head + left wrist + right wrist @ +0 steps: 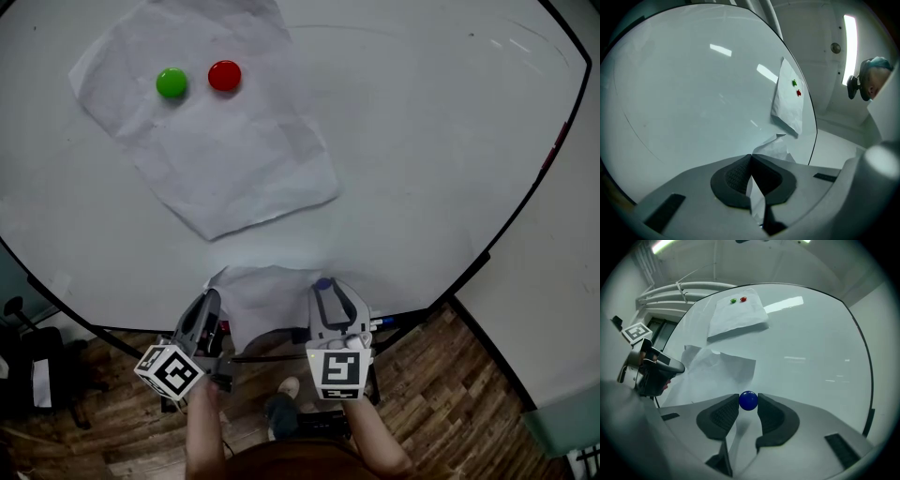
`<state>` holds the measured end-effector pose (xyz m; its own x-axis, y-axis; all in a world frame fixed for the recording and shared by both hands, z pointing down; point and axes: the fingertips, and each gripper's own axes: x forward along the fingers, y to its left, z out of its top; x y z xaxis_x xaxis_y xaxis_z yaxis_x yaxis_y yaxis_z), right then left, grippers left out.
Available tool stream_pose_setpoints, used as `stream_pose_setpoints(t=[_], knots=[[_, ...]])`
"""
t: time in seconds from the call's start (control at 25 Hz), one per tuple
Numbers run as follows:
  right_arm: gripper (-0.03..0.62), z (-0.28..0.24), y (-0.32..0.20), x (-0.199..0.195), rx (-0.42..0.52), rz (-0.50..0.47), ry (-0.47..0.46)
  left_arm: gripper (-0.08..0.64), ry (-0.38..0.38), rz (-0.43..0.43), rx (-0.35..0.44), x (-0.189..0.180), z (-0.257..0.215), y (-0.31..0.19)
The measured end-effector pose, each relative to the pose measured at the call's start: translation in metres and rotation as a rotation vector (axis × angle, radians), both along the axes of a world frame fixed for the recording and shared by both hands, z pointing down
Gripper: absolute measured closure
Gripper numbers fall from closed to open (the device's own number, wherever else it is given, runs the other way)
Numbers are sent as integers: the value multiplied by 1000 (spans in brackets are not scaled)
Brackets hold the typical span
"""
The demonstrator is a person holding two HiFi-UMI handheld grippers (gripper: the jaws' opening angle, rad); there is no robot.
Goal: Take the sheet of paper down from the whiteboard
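Left fingers (733, 180) pinch lower sheet (262, 298) edge; right fingers (719, 417) pinch blue magnet (748, 400) beside.

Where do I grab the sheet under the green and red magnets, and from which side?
Take the upper sheet by its lower edge, coming from below. The green magnet and red magnet pin it near the top, so the bottom likely hangs free; its shadow suggests it stands off the whiteboard, leaving a gap to reach into.
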<state>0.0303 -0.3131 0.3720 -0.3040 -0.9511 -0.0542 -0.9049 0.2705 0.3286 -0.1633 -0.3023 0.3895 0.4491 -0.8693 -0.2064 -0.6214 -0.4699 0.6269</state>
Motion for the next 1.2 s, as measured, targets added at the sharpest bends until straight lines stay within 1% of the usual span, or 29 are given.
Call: stream_pose_setpoints(t=[0.16, 0.32, 0.6, 0.84, 1.2], knots=[[456, 1, 2, 1, -2, 6, 3, 535, 21, -17, 5, -9, -1, 3], [456, 0, 4, 3, -2, 9, -16, 535, 39, -36, 2, -20, 0, 7], [456, 0, 6, -2, -12, 4, -41, 535, 36, -58, 14, -32, -7, 13], [456, 5, 10, -3, -28, -7, -67, 535, 48, -78, 5, -39, -1, 19], [457, 4, 11, -7, -29, -23, -78, 535, 45, -93, 11, -45, -1, 22]])
